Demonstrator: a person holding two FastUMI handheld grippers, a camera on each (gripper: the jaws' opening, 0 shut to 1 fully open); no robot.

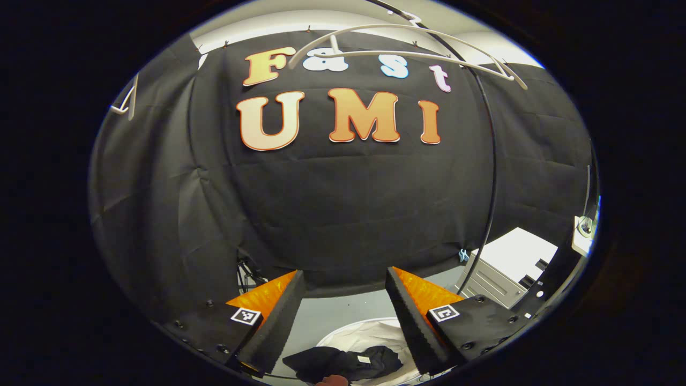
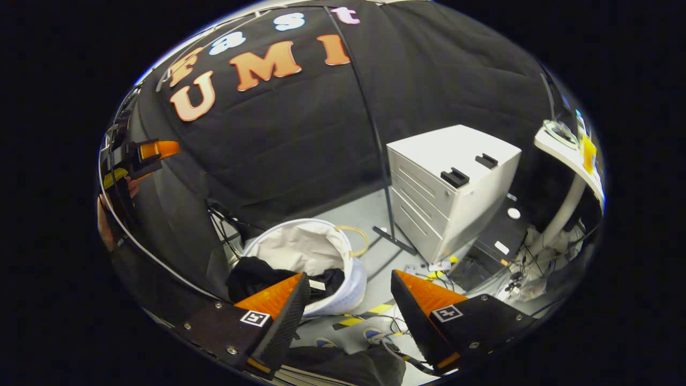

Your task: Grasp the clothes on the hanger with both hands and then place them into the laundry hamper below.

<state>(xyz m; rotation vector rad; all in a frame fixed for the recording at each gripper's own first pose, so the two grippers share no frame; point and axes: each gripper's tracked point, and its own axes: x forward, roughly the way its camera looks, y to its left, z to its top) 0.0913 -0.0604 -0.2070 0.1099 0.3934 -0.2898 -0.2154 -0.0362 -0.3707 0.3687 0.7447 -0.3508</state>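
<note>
Down on the grey floor (image 2: 370, 214), the round white fabric laundry hamper (image 2: 351, 289) holds the crumpled black clothes (image 2: 257, 273), which lie heaped inside against its pale lining. Above, the bare white plastic hanger (image 1: 407, 53) hangs from the thin black rail (image 1: 490, 161). Both sets of fingers stand spread apart with nothing between them: the left gripper (image 1: 345, 316) points at the black cloth wall over the hamper, the right gripper (image 2: 348, 316) looks down beside it. A white drawer cabinet (image 2: 450, 187) stands near.

Left gripper (image 1: 345, 313) jaws spread, nothing between them; right gripper (image 2: 348, 316) likewise, angled downward; both held apart.
</note>
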